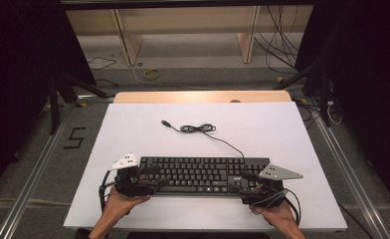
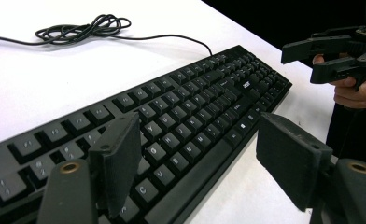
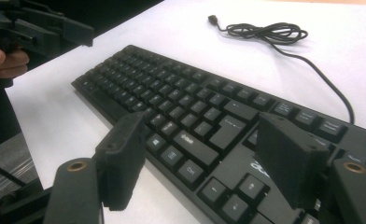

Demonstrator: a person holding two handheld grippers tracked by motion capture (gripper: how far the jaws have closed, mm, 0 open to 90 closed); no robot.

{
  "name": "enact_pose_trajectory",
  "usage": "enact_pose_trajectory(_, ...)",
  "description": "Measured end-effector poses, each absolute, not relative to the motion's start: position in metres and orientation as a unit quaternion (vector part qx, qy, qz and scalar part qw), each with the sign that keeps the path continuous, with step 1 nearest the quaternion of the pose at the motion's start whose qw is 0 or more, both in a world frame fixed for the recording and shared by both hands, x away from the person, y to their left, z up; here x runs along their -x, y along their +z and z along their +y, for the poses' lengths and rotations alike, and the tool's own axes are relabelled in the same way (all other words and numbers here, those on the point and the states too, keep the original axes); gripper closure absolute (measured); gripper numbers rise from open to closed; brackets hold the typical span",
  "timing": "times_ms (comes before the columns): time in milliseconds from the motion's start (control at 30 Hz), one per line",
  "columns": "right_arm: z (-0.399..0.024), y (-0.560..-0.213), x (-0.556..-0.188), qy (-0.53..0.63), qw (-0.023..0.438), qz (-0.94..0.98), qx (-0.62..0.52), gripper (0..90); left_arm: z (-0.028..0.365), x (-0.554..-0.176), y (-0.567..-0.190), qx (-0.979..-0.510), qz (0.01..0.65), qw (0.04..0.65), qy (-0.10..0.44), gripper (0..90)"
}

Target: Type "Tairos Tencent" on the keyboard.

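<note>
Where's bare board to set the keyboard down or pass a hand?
Free: the far half of the board left of the coiled cable, the far right corner, and both side strips beside the keyboard. Crowded: the near edge, where both tongs sit at the keyboard's ends, and the cable's run.

Each bare hand holds a black gripper of hard plastic. The left gripper (image 1: 150, 175) carries a pale grey three-cornered plate dotted with small dark marks on top; the right gripper (image 1: 243, 180) has a similar plate, longer and more pointed. Black cables loop from the back of both tools, bunching beside the right hand (image 1: 275, 213). The left hand (image 1: 119, 201) and both forearms show no sleeves. Seen close, each jaw ends in a thick, flat, matte black pad with rounded corners, mounted on a dark arm with a brass-coloured ringed screw hole.
</note>
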State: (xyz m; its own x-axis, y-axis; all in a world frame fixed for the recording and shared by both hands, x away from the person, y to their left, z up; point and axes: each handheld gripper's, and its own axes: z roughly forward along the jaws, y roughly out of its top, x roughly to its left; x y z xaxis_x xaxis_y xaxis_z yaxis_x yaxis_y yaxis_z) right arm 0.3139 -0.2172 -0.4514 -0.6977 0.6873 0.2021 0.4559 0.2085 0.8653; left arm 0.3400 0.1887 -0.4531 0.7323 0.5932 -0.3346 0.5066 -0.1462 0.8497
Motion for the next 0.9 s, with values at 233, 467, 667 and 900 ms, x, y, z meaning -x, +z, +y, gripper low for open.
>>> enact_pose_trajectory(233,-0.224,-0.452,-0.306,0.512,0.117,0.763,-0.377,33.7,0.194,-0.331,-0.456,-0.75,0.366,0.548,0.047,28.2)
enact_pose_trajectory(467,-0.228,-0.454,-0.304,0.514,0.117,0.761,-0.378,31.6,0.197,-0.327,-0.46,-0.748,0.368,0.551,0.052,27.1)
enact_pose_trajectory(667,-0.229,-0.454,-0.304,0.518,0.121,0.757,-0.381,31.5,0.197,-0.328,-0.461,-0.75,0.37,0.546,0.05,26.9)
enact_pose_trajectory(900,-0.229,-0.454,-0.304,0.516,0.121,0.758,-0.38,31.5,0.198,-0.329,-0.463,-0.749,0.373,0.545,0.051,26.8)
